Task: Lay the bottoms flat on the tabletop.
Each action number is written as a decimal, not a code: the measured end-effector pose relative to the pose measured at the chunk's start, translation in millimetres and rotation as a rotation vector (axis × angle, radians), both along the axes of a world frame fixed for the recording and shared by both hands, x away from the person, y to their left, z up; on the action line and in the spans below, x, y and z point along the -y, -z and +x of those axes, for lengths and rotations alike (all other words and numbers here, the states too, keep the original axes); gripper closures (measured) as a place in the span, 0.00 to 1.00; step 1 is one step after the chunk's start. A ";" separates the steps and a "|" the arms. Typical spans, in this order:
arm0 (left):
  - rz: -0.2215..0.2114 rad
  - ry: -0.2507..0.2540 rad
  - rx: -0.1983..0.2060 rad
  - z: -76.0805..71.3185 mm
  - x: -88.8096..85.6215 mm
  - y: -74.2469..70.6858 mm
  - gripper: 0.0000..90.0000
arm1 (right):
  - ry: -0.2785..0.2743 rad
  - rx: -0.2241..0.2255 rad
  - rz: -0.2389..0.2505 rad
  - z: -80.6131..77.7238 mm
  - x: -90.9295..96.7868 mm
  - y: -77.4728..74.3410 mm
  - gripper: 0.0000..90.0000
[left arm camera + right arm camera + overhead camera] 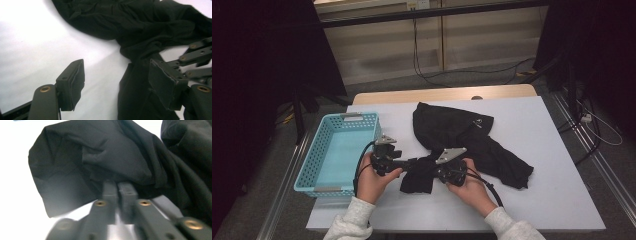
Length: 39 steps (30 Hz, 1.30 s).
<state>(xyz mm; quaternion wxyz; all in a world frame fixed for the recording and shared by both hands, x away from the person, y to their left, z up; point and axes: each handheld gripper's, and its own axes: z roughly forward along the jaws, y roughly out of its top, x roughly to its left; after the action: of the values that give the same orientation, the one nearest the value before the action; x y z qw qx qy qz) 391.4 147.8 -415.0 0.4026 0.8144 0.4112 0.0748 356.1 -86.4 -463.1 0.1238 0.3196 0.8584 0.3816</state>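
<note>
Nearest the person: right gripper (117, 186) clamped tight on a fold of the black garment (457, 135), left gripper (115, 82) spread wide, one pad just beside a strip of cloth. Further out, garment crumpled mid-table (537, 200). Off to the left, blue basket (312, 165).

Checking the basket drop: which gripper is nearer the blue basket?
Left. The left gripper sits just beside the blue basket; the right gripper is farther, clamped on the black garment.
</note>
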 end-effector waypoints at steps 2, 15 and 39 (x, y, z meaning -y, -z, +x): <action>0.000 -0.001 -0.001 -0.4 0.2 0.7 0.33 | -0.001 -0.020 0.004 0.0 2.3 -1.9 1.00; -0.007 0.009 -0.013 0.6 8.3 15.2 0.37 | 0.046 -0.088 0.022 -24.0 67.1 -13.0 1.00; 0.023 0.163 -0.104 -11.7 53.9 42.5 0.99 | 0.201 0.078 0.039 -3.5 86.5 -27.9 0.69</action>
<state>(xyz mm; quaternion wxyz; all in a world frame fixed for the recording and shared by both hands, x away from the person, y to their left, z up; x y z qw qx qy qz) 379.6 93.9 -457.5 0.3760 0.8524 0.3632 0.0042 352.6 -172.8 -435.2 0.1886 0.3911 0.8090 0.3963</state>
